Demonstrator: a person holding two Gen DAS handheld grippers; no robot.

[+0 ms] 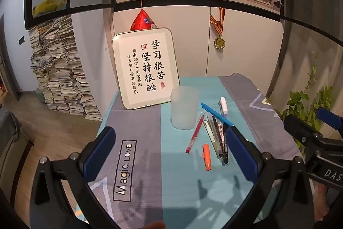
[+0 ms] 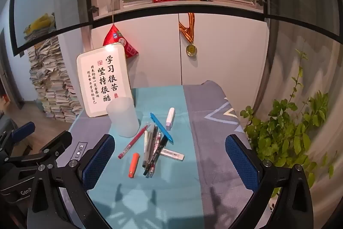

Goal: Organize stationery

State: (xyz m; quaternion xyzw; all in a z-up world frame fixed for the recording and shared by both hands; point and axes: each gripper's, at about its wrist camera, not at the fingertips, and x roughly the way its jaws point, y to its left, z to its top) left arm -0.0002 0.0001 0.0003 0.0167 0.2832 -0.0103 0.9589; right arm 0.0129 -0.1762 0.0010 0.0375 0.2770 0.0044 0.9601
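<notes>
Pens (image 2: 152, 149) lie loose beside the frosted cup (image 2: 123, 117) — right gripper (image 2: 170, 160) gaping, empty.

surface: teal-grey cloth (image 2: 167, 196) | on it: frosted cup (image 2: 123, 117), pens (image 2: 154, 147), eraser (image 2: 172, 153), framed sign (image 2: 103, 81)

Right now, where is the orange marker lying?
In the right wrist view the orange marker lies on the teal strip of the tablecloth, nearest the camera, between the red pen on its left and the pen cluster on its right.
</notes>
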